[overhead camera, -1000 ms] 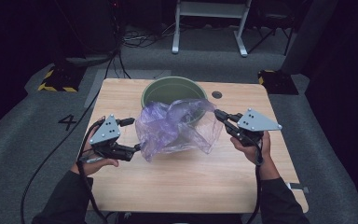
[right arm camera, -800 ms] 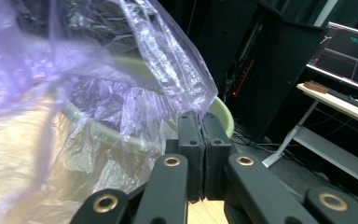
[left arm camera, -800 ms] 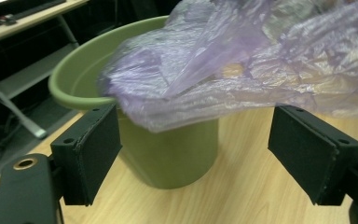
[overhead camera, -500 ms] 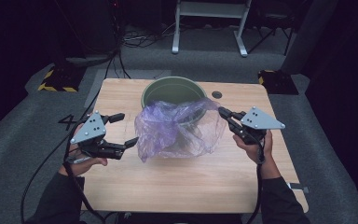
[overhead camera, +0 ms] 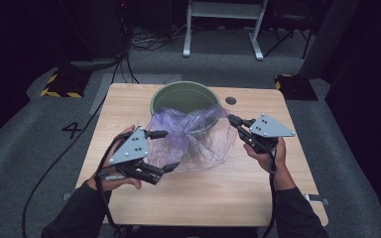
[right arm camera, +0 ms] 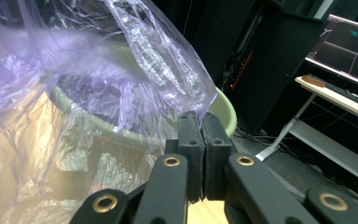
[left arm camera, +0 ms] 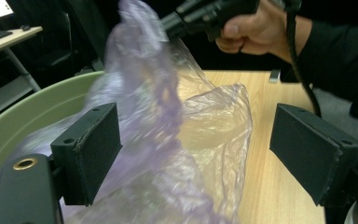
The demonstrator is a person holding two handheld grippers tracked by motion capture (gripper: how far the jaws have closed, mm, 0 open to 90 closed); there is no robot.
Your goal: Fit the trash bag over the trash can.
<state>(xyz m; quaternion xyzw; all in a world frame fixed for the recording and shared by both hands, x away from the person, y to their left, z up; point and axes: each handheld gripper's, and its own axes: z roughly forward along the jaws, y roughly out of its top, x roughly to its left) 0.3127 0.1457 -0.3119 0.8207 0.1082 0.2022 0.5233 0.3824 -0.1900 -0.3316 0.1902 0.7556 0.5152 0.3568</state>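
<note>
Here, a thin purple plastic bag (overhead camera: 193, 139) is stretched in the air over the near rim of a green tub (overhead camera: 183, 96), hanging down to the wooden table (overhead camera: 203, 198) in front of it. Its long axis runs roughly across the table, from the person's left to right, with the right corner pulled higher and pointing toward the tub's right rim; the bulk sags low and left. Film is crumpled; where the mouth lies I cannot tell.

Right gripper (overhead camera: 234, 119): jaws pressed together, pinching a corner of the bag, seen in the right gripper view as pads closed flat with film running up from them (right arm camera: 200, 140). Left gripper (overhead camera: 164, 150): jaws wide apart, bag film loose between the pads (left arm camera: 91, 149) but not pressed by either.

Step in hand, as I judge it: spreading the bag to line the tub, one edge anchored, the other not yet caught. Next move calls for the left jaws to find a single layer of the rim, not a bunched fold, and close on it, then pull away from the right to open the mouth over the tub.
</note>
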